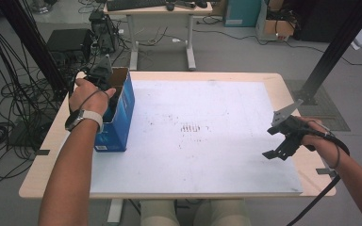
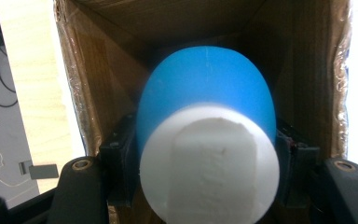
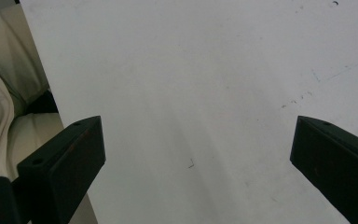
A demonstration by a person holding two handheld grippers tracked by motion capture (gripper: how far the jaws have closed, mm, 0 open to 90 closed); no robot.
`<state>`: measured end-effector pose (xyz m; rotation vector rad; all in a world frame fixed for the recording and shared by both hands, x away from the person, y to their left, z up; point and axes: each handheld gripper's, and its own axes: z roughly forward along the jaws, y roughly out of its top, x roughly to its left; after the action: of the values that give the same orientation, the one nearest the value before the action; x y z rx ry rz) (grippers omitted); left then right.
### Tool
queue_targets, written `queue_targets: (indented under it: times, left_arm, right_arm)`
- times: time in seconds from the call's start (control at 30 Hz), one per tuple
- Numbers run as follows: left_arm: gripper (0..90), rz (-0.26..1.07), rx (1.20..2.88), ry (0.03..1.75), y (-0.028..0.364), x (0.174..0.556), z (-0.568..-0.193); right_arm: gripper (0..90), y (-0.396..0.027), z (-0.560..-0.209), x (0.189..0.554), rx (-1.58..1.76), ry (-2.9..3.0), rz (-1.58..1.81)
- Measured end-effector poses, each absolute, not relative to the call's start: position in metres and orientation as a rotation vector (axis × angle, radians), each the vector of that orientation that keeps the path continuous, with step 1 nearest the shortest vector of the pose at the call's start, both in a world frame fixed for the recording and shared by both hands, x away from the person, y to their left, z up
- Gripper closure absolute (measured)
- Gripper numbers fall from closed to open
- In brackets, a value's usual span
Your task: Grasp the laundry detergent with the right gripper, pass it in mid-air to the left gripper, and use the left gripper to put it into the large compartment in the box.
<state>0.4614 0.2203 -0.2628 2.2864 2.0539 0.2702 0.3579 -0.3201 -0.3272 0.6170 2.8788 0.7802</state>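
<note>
An open cardboard box (image 1: 120, 117) with blue outer walls stands at the left edge of the white board (image 1: 193, 127). My left gripper (image 1: 113, 94) reaches down into it from above. In the left gripper view its jaws (image 2: 205, 154) are shut on a blue rounded container (image 2: 205, 88) with a white cap (image 2: 209, 163), held inside the brown box walls (image 2: 98, 70). My right gripper (image 1: 277, 151) hovers over the board's right edge, open and with nothing between its jaws (image 3: 196, 154); below them lies the bare white board (image 3: 191, 70).
The board lies on a wooden table (image 1: 52, 141). Cables (image 1: 9, 108) and black equipment (image 1: 70, 40) lie on the floor at the left. A desk with a keyboard (image 1: 136, 4) stands behind, a black frame post (image 1: 339, 42) at the right. The person's legs (image 1: 193, 214) are at the near edge.
</note>
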Motion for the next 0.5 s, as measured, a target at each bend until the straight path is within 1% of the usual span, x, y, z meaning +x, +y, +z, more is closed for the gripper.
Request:
queue_targets:
  times: [0.5]
  left_arm:
    - [37.3,0.274,2.288,2.052,0.2208,0.4606,-0.2630]
  right_arm:
    - [3.2,-0.3199,-0.3272,0.3574,0.616,2.885,0.775]
